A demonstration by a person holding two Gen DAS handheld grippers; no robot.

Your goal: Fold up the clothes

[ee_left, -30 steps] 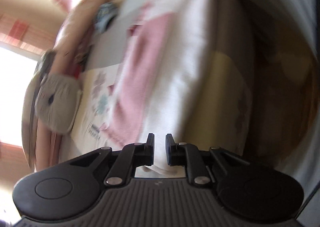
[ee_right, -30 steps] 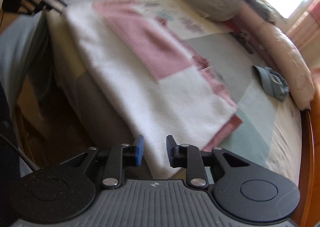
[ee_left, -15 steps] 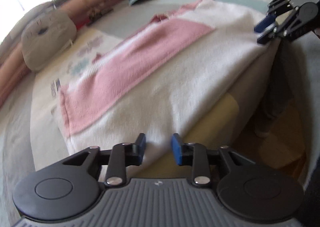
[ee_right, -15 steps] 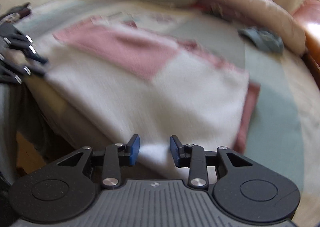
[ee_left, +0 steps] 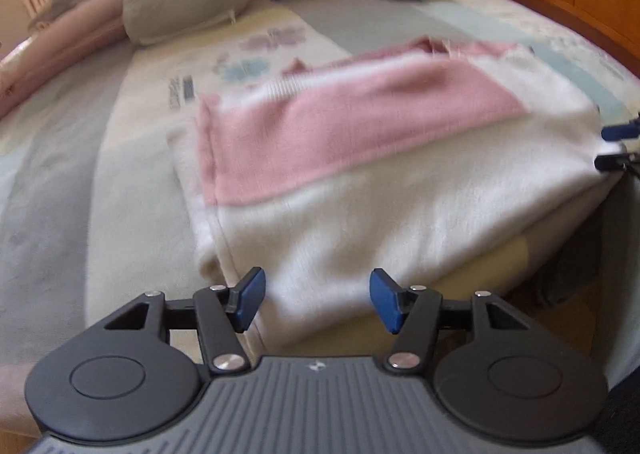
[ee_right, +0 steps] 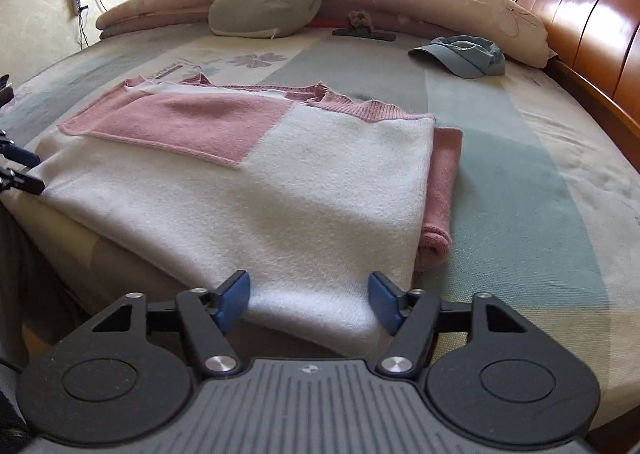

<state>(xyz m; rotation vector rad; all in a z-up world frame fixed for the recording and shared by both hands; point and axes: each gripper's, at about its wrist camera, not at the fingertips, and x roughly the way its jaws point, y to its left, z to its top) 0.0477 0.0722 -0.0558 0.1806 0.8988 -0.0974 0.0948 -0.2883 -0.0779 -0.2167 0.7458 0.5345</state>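
A white and pink sweater (ee_right: 280,190) lies folded flat on the bed, its near edge hanging over the mattress side. A pink sleeve (ee_right: 440,190) sticks out along its right side. My right gripper (ee_right: 308,300) sits at the sweater's near right corner. Its jaws are opening, with the white hem between the blue pads and not pinched. My left gripper (ee_left: 318,304) is at the near left corner of the sweater (ee_left: 360,182). Its jaws are also opening over white fabric. Each gripper shows at the other view's edge: the right gripper (ee_left: 618,148) and the left gripper (ee_right: 20,170).
A grey cushion (ee_right: 268,2) and rolled bedding (ee_right: 440,2) line the far side of the bed. A blue cap (ee_right: 460,54) and a dark clip (ee_right: 362,32) lie behind the sweater. A wooden headboard (ee_right: 580,14) stands at right. The bed sheet (ee_right: 520,174) drops off at the near edge.
Both grippers' jaws have spread from nearly shut to wide apart. Both views have rolled upright, and the sweater's near edge now rests on the bed.
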